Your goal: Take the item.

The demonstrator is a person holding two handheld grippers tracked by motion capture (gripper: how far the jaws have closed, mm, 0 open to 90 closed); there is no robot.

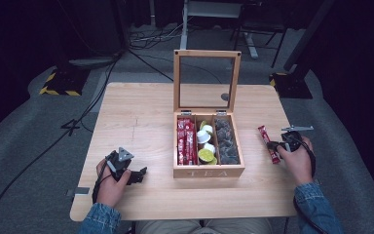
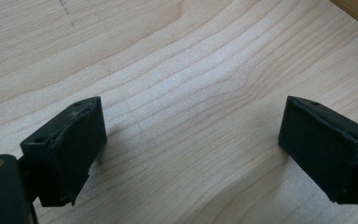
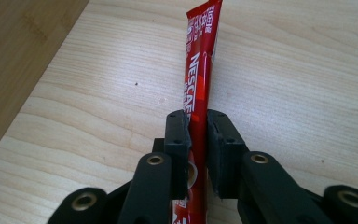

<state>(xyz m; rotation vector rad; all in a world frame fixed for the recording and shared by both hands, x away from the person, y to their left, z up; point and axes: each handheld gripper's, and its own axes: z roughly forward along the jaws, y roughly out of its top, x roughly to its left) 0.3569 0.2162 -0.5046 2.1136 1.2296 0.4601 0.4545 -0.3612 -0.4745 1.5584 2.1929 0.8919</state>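
Coffee stick [image 3: 199,70] lay near the right edge of the table [image 1: 141,117], beside the tea box [image 1: 208,170], its long axis running straight ahead from your right gripper [image 3: 197,135]. Those jaws were closed on its near end. Your left gripper [image 2: 191,154], wide open and holding nothing, rested near the front left corner.

The pale wooden tabletop [image 1: 141,117] carries an open wooden tea box [image 1: 208,170] at its middle, with its glass lid upright. A red sachet [image 1: 269,144] lies flat on the wood well to the box's right, running away from the right fingers [image 3: 177,135] closed on its near end. Bare grain lies between the left fingers [image 2: 70,149].
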